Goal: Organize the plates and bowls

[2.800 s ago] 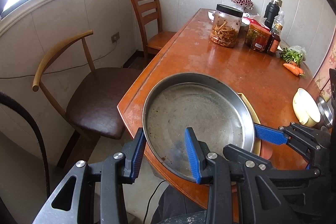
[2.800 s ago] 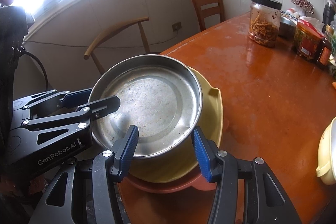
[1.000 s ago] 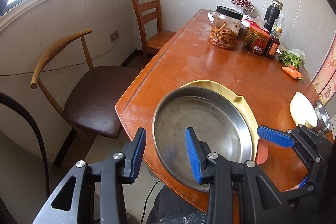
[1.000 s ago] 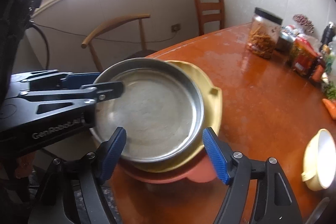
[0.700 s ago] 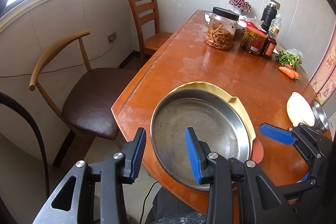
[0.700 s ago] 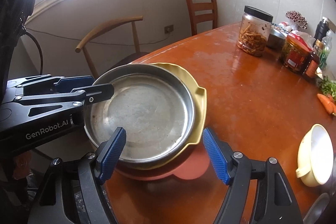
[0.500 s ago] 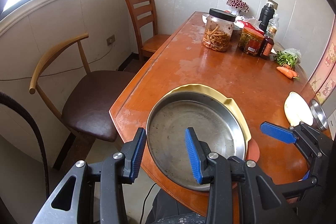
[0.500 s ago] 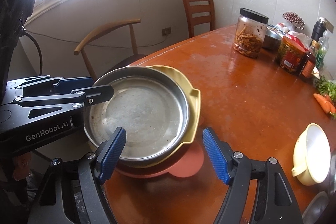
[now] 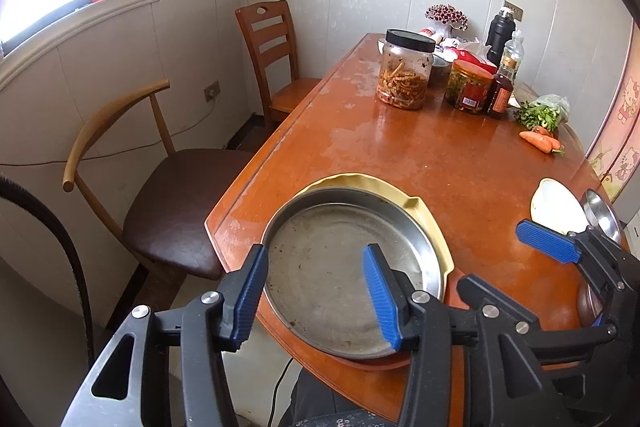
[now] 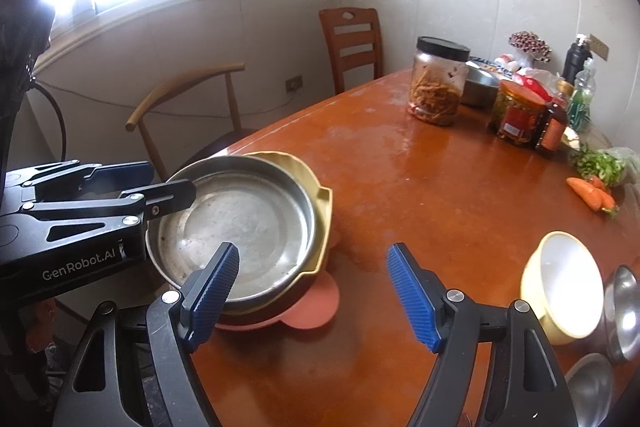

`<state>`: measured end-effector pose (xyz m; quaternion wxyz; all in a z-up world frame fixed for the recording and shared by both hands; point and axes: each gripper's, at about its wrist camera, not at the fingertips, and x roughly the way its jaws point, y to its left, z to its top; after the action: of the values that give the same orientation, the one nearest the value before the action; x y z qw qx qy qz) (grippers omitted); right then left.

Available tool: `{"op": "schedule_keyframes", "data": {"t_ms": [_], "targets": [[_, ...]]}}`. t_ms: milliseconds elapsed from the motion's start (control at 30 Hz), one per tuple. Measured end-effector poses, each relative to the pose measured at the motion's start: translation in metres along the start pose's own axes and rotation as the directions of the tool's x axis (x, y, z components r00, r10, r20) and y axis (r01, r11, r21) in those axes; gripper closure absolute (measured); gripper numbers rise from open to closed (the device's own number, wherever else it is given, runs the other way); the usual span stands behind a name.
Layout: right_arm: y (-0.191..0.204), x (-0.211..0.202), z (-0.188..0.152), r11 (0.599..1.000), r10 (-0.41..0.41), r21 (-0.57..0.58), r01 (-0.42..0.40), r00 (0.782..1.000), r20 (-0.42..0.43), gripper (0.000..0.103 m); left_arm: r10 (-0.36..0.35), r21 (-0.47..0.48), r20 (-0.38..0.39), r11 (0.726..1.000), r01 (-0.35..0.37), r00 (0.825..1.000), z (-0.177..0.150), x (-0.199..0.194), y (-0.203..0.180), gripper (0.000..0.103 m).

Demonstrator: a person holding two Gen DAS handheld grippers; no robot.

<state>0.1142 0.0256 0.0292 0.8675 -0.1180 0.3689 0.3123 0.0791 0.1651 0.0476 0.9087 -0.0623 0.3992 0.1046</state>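
A steel pan lies in a yellow plate, which sits on a salmon-red plate at the table's near edge. My left gripper straddles the pan's near-left rim, one finger outside and one inside. Its jaws are opening and the pads do not press the rim. My right gripper stands wide open just right of the stack, with nothing between its fingers; one of its pads shows in the left wrist view. A cream bowl rests to the right.
Steel bowls sit beside the cream bowl. A big jar, a red-labelled jar, bottles, greens and carrots crowd the far end of the table. Two chairs stand along its left side.
Both grippers have drawn back and up from the stack, which now looks smaller and farther off. The left jaws have widened a little around the pan's rim.
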Motion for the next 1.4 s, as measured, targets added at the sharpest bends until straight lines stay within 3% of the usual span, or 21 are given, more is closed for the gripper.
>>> {"op": "schedule_keyframes", "data": {"t_ms": [667, 1400], "targets": [[-0.029, -0.058, -0.010, 0.998, -0.025, 0.057, 0.018, 0.993, 0.119, 0.025, -0.012, 0.041, 0.054, 0.999, 0.010, 0.998, -0.003, -0.030, -0.045, 0.045], [-0.091, -0.137, -0.044, 0.987, -0.112, 0.137, 0.083, 0.970, 0.215, 0.024, -0.096, 0.132, 0.069, 0.988, 0.086, 0.993, -0.003, -0.048, -0.143, 0.044]]}}
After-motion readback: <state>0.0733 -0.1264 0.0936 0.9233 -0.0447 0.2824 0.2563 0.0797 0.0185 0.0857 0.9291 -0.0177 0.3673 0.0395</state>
